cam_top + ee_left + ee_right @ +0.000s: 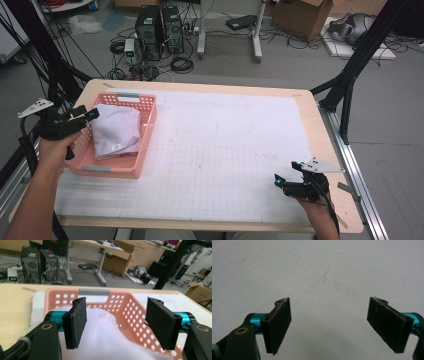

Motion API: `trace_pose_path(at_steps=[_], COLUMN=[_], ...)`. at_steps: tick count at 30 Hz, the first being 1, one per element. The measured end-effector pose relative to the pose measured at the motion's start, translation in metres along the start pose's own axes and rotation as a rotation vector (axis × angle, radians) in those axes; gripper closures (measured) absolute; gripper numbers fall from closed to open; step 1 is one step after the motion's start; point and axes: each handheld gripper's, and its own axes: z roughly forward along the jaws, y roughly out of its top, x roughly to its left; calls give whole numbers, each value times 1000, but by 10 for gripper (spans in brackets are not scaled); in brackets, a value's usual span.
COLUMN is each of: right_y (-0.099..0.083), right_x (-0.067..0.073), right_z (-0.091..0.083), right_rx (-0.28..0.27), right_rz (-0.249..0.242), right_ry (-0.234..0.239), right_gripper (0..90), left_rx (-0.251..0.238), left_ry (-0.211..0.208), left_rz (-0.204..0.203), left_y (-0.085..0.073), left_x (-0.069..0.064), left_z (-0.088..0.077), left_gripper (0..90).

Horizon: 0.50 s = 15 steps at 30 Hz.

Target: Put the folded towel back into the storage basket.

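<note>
In the perforated pink plastic basket (145, 131) lies soft white cloth (116, 131); left gripper (91, 116) spread above.

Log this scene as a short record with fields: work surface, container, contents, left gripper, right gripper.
work surface: white gridded mat on a wooden table
container: pink perforated basket, at the mat's left edge
contents: folded white cloth lying inside the basket
left gripper: jaws open, above the cloth, pads not pressing on it
right gripper: jaws open, nothing between them, over bare mat at the near right
</note>
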Motion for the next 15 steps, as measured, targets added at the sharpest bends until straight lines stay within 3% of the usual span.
trace_pose_path(at_steps=[1, 2, 8, 9, 10, 11, 13, 15], right_y=[0, 0, 0, 0, 0, 0, -1, -1], right_x=[0, 0, 0, 0, 0, 0, 0, -1], right_z=[0, 0, 0, 0, 0, 0, 0, 0], right_rx=[1, 1, 3, 2, 2, 2, 5, 5], right_rz=[2, 1, 1, 0, 1, 2, 5, 3], right_ry=[1, 0, 0, 0, 0, 0, -1, 0], right_gripper=[185, 184, 184, 184, 184, 185, 184, 184], left_rx=[0, 27, 212, 212, 269, 269, 329, 363], left_ry=[0, -5, 2, 2, 32, 32, 102, 126], left_rz=[0, 14, 9, 9, 9, 9, 27, 31], left_y=[0, 0, -13, -13, -17, -17, -23, -26], left_x=[0, -3, -11, -11, -12, -12, -10, -9], left_z=[0, 3, 30, 30, 39, 39, 48, 52], left_gripper=[341, 344, 383, 388, 397, 398, 403, 411])
